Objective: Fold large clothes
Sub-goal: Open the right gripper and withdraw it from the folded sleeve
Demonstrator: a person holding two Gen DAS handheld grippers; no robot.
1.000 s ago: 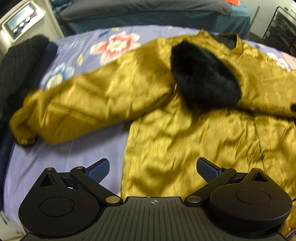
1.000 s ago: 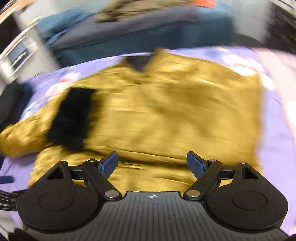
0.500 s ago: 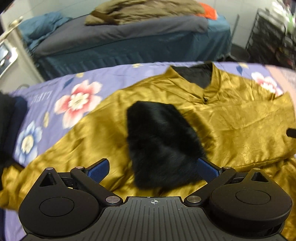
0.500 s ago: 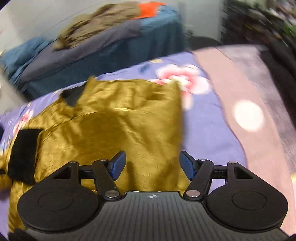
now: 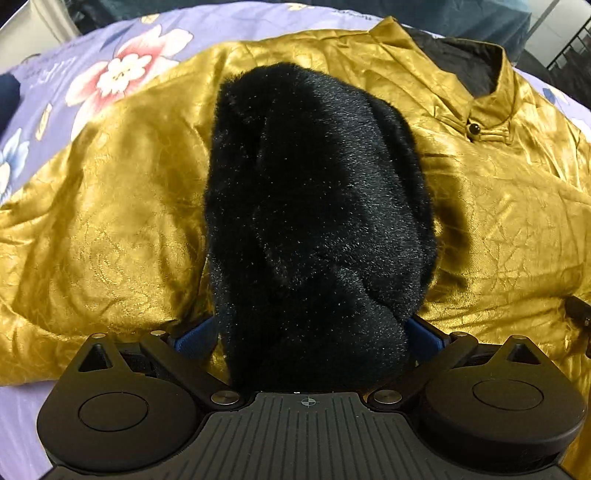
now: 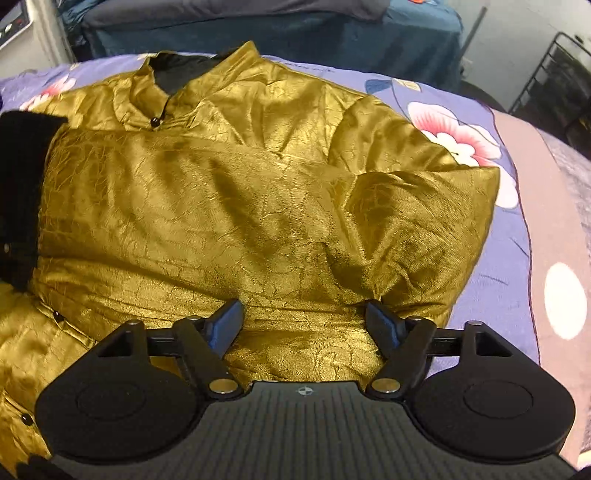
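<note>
A gold satin jacket with a black-lined collar lies spread on a floral bedsheet; it also fills the right wrist view. Its black fur cuff, on a sleeve folded across the chest, sits between the blue pads of my left gripper, which is open around it. The cuff also shows at the left edge of the right wrist view. My right gripper is open just above the folded right side of the jacket and holds nothing.
The purple floral sheet shows to the right of the jacket and at its upper left. A second bed with a teal cover stands behind. A black wire rack is at the far right.
My left gripper has moved forward until the black fur cuff lies between its pads. My right gripper has swung back left over the jacket's folded right side.
</note>
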